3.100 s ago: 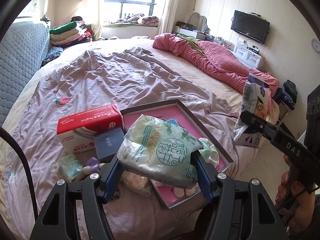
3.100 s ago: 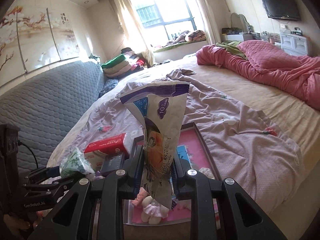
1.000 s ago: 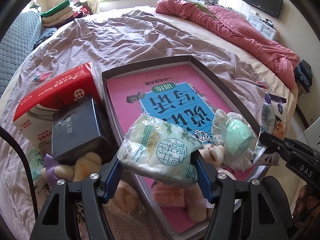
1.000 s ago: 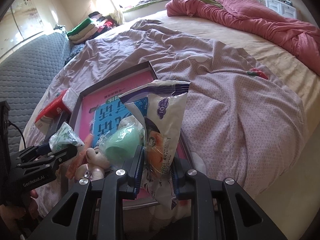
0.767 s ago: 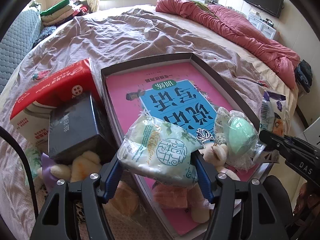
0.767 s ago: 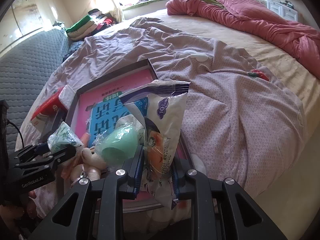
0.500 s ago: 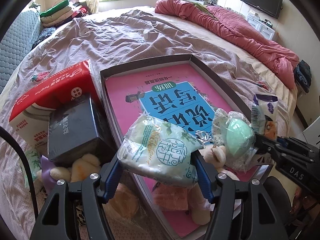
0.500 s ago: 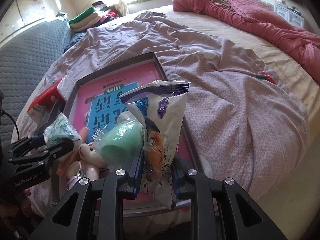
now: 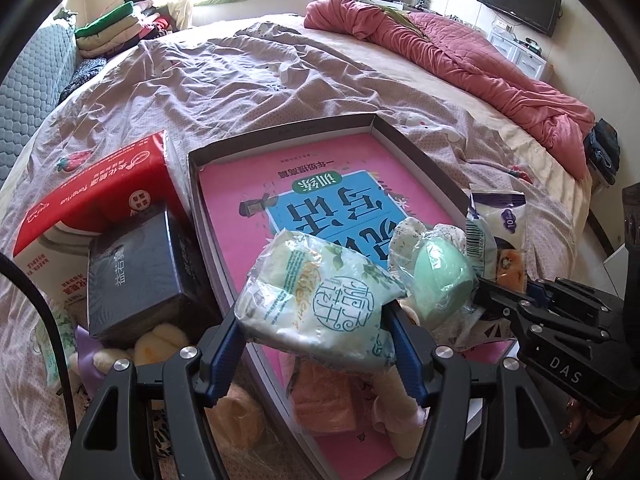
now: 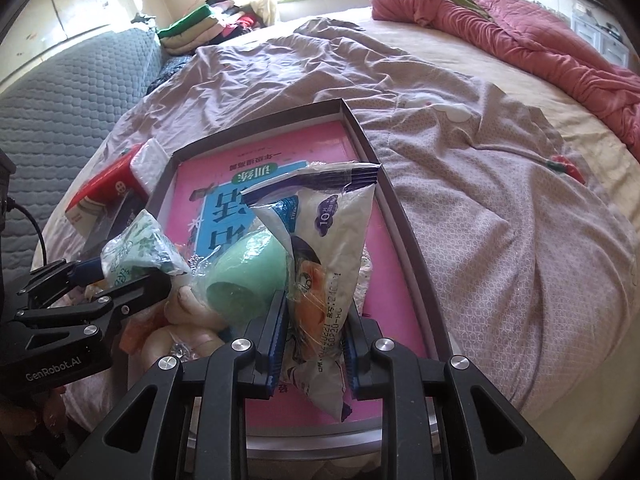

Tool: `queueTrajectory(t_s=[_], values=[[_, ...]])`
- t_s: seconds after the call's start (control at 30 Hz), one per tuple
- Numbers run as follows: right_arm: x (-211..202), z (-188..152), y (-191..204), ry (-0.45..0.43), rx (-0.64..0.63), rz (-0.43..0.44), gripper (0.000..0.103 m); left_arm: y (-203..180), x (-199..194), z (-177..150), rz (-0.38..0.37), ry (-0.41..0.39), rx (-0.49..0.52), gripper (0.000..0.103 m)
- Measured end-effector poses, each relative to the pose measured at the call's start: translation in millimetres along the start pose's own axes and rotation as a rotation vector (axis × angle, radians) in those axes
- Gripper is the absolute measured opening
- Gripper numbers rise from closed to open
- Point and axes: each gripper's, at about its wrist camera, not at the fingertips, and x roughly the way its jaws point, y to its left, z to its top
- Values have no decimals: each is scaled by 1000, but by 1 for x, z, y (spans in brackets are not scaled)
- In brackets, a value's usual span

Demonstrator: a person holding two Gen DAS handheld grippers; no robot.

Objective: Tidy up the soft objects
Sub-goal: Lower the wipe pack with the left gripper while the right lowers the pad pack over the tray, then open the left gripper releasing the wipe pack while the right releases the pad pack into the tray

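My left gripper (image 9: 316,340) is shut on a pale green tissue pack (image 9: 320,296), held above the near left part of a shallow grey tray (image 9: 288,130) with a pink book (image 9: 248,184) inside. It also shows in the right wrist view (image 10: 136,256). My right gripper (image 10: 314,316) is shut on a white and purple plastic pack (image 10: 332,240), held upright over the tray's near right side (image 10: 404,216); the pack shows in the left wrist view (image 9: 496,236). A wrapped mint green object (image 9: 436,280) and plush toys (image 9: 324,396) lie at the tray's near end.
A red and white tissue box (image 9: 92,196) and a dark blue box (image 9: 136,276) sit left of the tray, with more plush toys (image 9: 160,340) in front. The tray rests on a purple sheet (image 9: 240,72). A pink quilt (image 9: 460,48) lies far right. Folded clothes (image 9: 116,28) lie far left.
Both grippers have lowered toward the tray with their packs still held. The right gripper has moved in over the tray's right side, closer to the left gripper and the mint green object.
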Motion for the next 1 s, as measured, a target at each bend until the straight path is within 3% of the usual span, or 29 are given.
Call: queueTrajectory(t_s=[0.4,1.0], values=[[-6,-2,-9,-22,36,33,28,-5,6,5,1,4,5,67],[-17,-2,-13,-66,54,29,44,7,8,2,-29,24,-52,68]])
